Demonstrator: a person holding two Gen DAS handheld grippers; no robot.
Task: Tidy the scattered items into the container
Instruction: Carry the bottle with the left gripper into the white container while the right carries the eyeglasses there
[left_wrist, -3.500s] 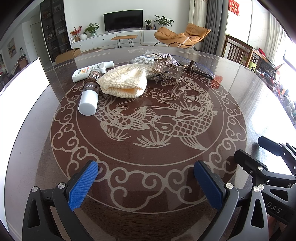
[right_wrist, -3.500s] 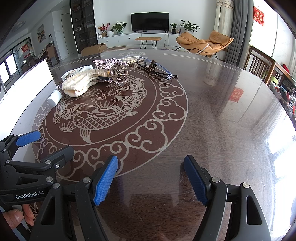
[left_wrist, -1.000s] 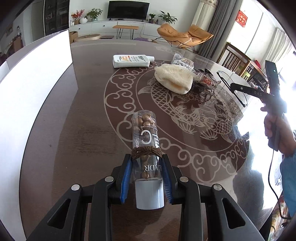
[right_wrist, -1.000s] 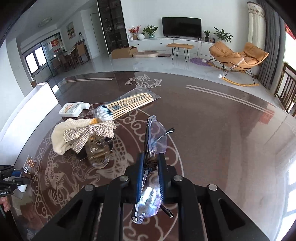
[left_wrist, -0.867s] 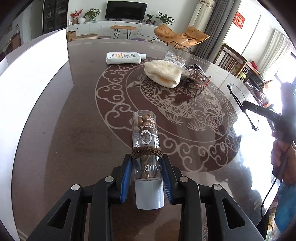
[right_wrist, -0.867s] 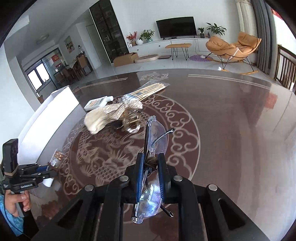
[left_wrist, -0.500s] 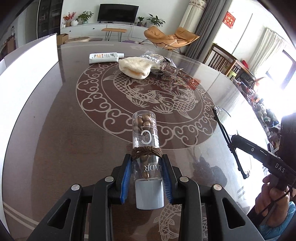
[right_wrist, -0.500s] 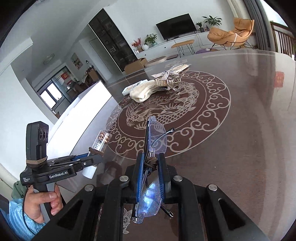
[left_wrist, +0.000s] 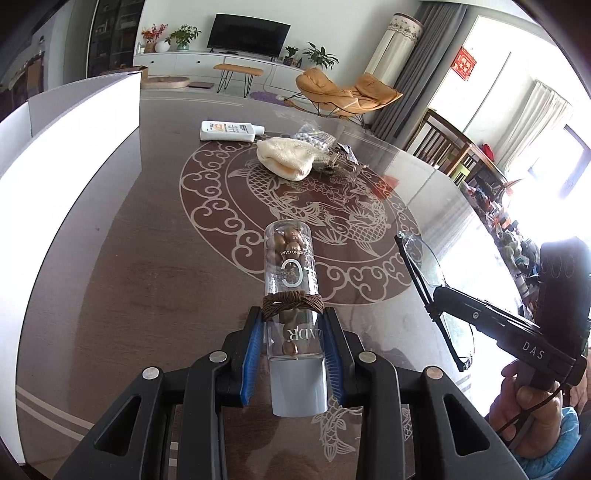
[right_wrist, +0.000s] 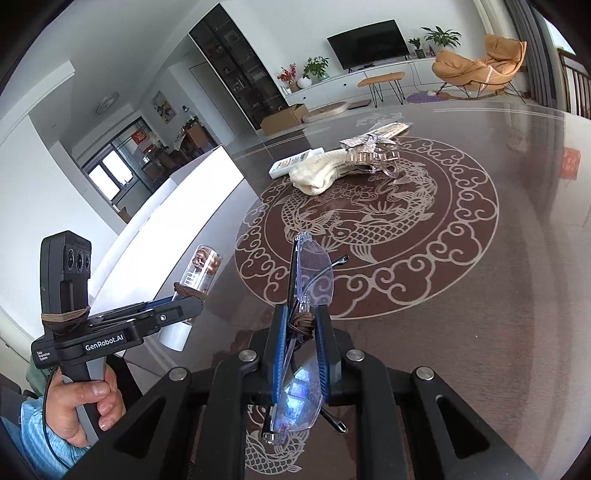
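Note:
My left gripper (left_wrist: 293, 349) is shut on a clear bottle of brown beads (left_wrist: 291, 291) with a grey cap, held above the table. My right gripper (right_wrist: 299, 334) is shut on clear safety glasses (right_wrist: 308, 295), also held above the table; they show at the right of the left wrist view (left_wrist: 424, 266). The bottle also shows at the left of the right wrist view (right_wrist: 199, 277). The white container (left_wrist: 55, 177) stands along the table's left side (right_wrist: 177, 221). Far off on the table lie a white tube (left_wrist: 229, 132), a cream knitted cloth (left_wrist: 286, 158), a bag of cotton swabs (left_wrist: 317, 138) and a hair clip (right_wrist: 373, 155).
The dark round table (left_wrist: 147, 258) has a carp and cloud pattern. Wooden chairs (left_wrist: 443, 147) stand at the right. A TV unit and an orange lounge chair (left_wrist: 343, 92) lie beyond the table.
Both grippers have drawn back from the pile with the bottle and the glasses held. The right gripper now sits closer beside the left one.

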